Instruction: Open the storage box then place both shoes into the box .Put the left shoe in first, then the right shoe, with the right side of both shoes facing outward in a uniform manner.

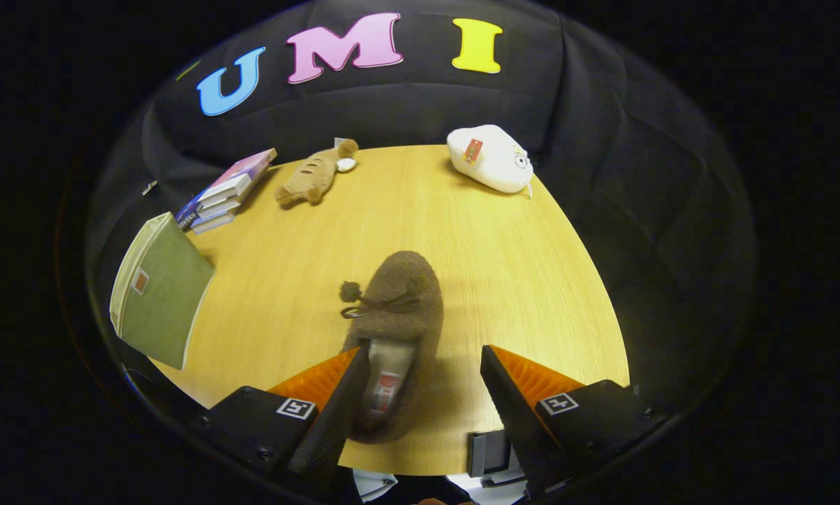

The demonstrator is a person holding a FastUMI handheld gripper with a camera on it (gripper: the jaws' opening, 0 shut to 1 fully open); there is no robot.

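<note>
The gripper (420,358) hangs over the wooden counter (518,266) with its fingers spread wide apart, gripping nothing. Between them lies a brown fuzzy shoe (397,308) — a slipper with a small bow and pom-pom on its top — its toe pointing away from the gripper and its open heel end close against the left finger (343,400); that finger's tip overlaps the rim of the opening, though whether it touches cannot be told. The right finger (511,400) stands clear of the shoe, with bare counter between them. Off to the left, at the counter's edge, sits the green fabric storage box (160,294), well apart from the shoe. Beyond it lies a stack of books (227,191), then a brown plush toy (315,175), and at the far right side a white plush toy (490,158).
</note>
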